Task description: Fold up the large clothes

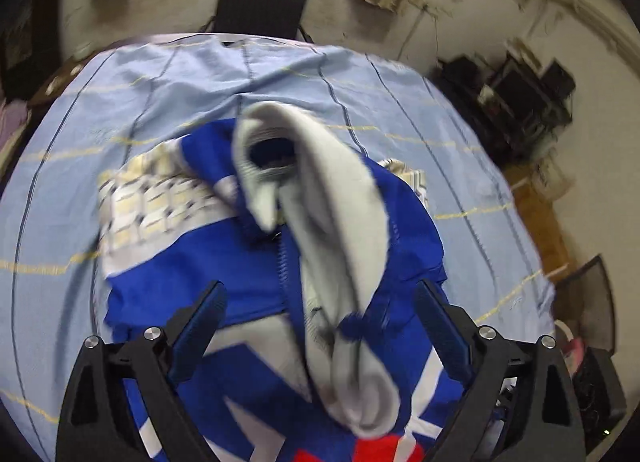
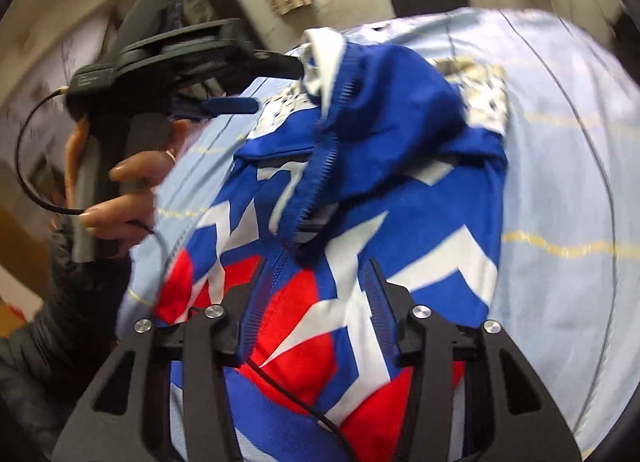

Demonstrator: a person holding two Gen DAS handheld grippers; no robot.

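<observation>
While the blue, white and red zip-front fabric jacket (image 2: 360, 198) lies bunched on the pale-blue sheeted tabletop (image 1: 120, 102), both tools, left (image 1: 318, 304) and right (image 2: 308, 282), gape empty; soft, light, slippery: pinch the hem corners.

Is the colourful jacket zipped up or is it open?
Open. The jacket has its front flap flipped over, grey lining showing, and the zipper teeth hang loose, unjoined.
</observation>
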